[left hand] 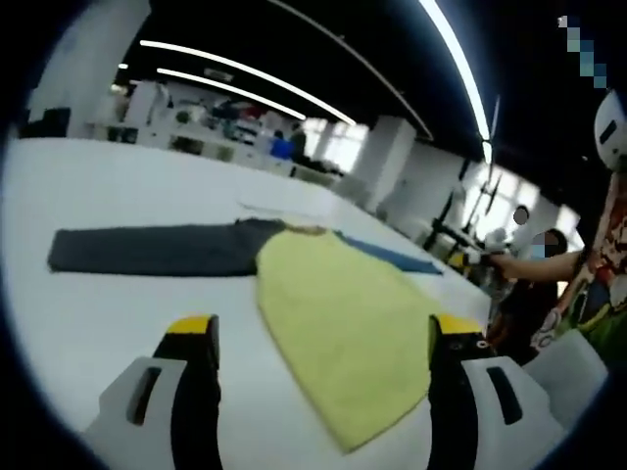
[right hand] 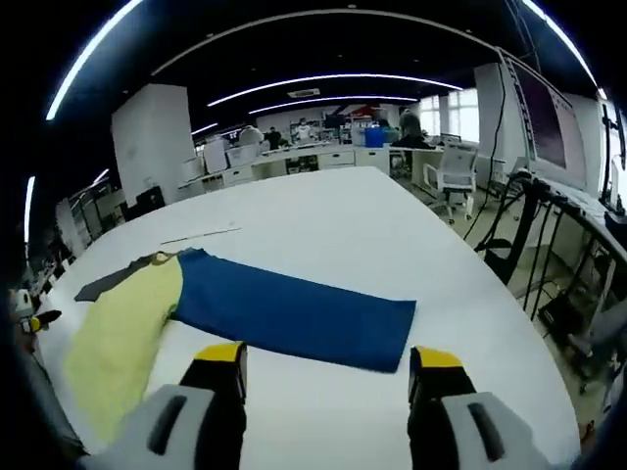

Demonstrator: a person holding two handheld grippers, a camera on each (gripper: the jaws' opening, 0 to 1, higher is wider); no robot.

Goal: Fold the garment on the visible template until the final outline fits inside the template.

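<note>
Both the left gripper and the right gripper hover with jaws wide, holding nothing. Just beyond them the garment lies flat on the white bench, yellow body between grey and blue sleeves.

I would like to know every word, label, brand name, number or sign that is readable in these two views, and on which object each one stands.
There is no readable text in either view.
Garment: plain yellow, blue and dark grey parts, no label or print to see.
White table: no writing.
Left gripper and right gripper: yellow tips, no markings.
Person's colourful clothing at the edge: printed pattern, too blurred to read.
</note>
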